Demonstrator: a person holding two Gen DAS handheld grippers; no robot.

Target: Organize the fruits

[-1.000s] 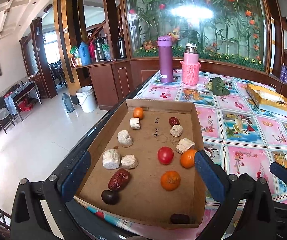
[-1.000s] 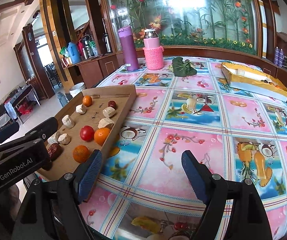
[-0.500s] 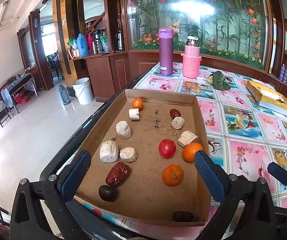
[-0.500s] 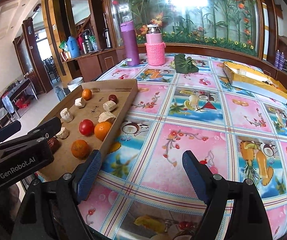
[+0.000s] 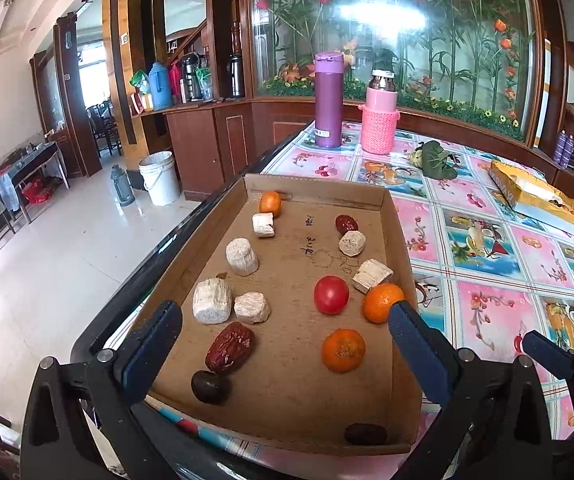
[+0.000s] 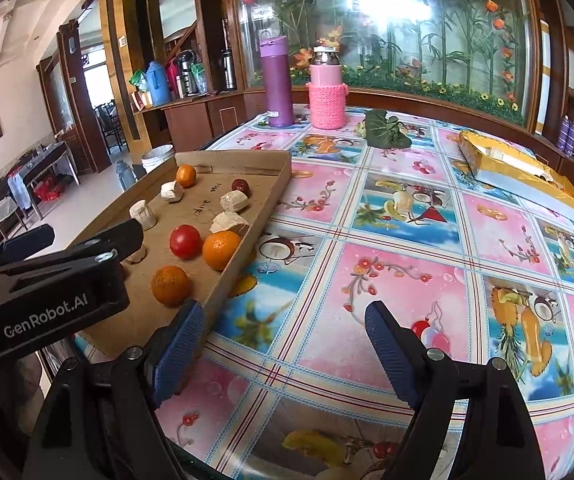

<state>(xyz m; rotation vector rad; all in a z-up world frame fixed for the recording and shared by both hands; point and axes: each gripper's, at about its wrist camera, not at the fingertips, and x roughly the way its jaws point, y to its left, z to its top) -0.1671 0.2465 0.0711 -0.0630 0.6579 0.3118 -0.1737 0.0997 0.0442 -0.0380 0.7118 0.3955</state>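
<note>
A shallow cardboard tray [image 5: 401,216] lies at the table's left edge. It holds a red tomato [image 5: 331,294], three oranges, one near the right wall [image 5: 382,302], one nearer me [image 5: 343,350] and one at the far end [image 5: 270,202], red dates [image 5: 231,347], dark fruits [image 5: 210,387] and several pale chunks [image 5: 212,301]. My left gripper [image 5: 283,344] is open and empty, above the tray's near end. My right gripper [image 6: 283,350] is open and empty over the tablecloth, just right of the tray [image 6: 247,264]. The tomato [image 6: 185,241] also shows there.
A purple flask [image 5: 328,100] and a pink flask [image 5: 379,118] stand at the table's far end. A green leafy bundle [image 5: 433,154] and a yellow box [image 5: 535,198] lie at the back right. The floor drops off left of the tray.
Both grippers have risen and drawn back slightly, so the tray and table sit a little lower in view. Nothing on the tray has moved.
</note>
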